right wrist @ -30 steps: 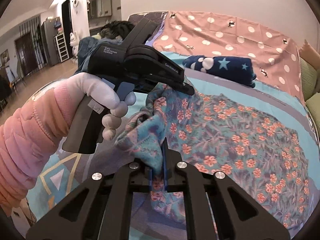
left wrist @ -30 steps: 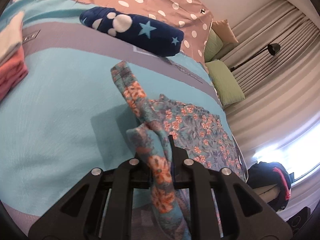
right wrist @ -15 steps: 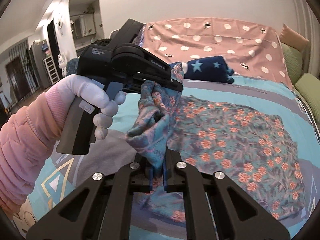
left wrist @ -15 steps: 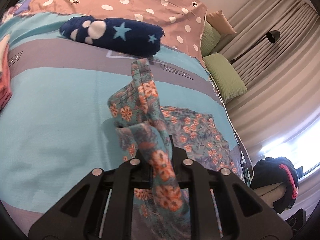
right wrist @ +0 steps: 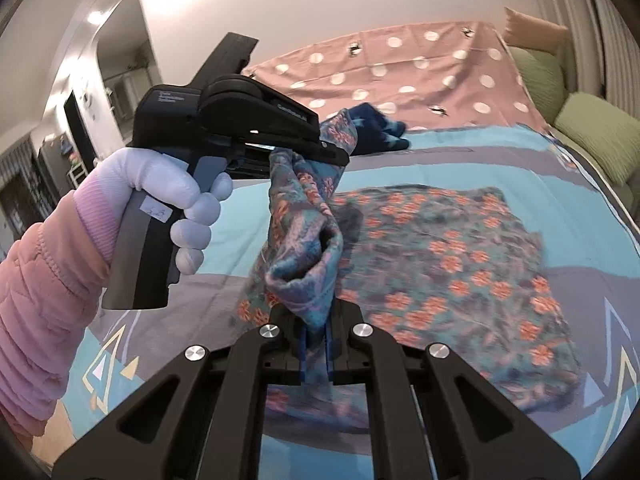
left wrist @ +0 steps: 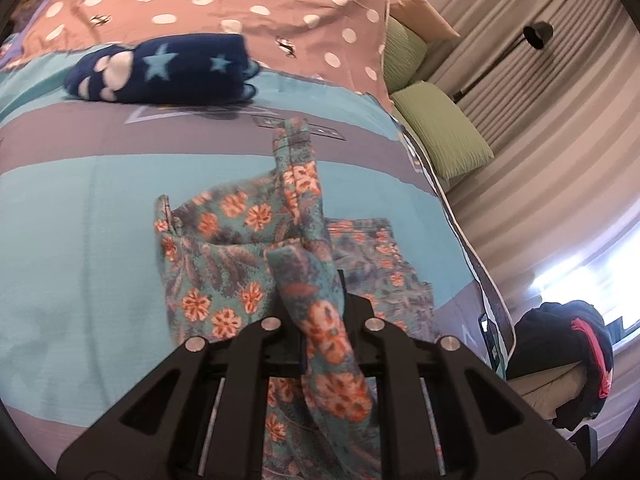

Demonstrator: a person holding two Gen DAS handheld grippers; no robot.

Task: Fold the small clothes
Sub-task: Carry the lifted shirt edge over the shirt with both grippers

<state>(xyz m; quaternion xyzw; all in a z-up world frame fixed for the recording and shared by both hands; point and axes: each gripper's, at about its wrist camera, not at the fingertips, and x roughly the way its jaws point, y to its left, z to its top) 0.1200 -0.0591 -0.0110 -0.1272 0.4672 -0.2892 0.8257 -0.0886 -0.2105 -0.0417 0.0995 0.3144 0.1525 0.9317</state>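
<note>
Scene: bedroom, a person w/ two hand-held grippers mid-fold over a bed point(left wrist: 80, 240) in turquoise-and-grey cover.
Garment: floral cloth point(right wrist: 460, 264), teal w/ orange blooms; most of it lies spread flat on the cover, one edge lifted off it.
Left gripper: point(left wrist: 320, 312) clamped tight on a bunched corner of the cloth; seen from the right-wrist view it sits up and to the left, cloth hanging from its tip.
Right gripper: point(right wrist: 318, 320) jaws closed on another bunch of the same edge, fabric pinched between the blue pads.
Between them: a short slack span of cloth, sagging into a pocket-like fold.
Left hand: point(right wrist: 176, 200) white-gloved, pink padded sleeve, wrapped round the handle.
Also on bed: navy star-print bundle point(left wrist: 160, 68) near the far end, well apart from the floral piece; pink dotted spread point(left wrist: 240, 0) behind it; green pillows point(left wrist: 440, 132) by the curtain.
Step, as I judge it: lifted edge being carried over the flat part to make a fold.
Risk 1: grips hold bunches, not a clean hem, so the edge may land twisted or creased.
Risk 2: uneven pull by the two hands could drag the flat part askew across the cover.
Risk 3: thin fabric may slip from a pinch if tugged.
Hidden: what sort of garment, can't tell. Near edge cut off under the gripper bodies. Right hand not in view. Flat part motion-blurred.
</note>
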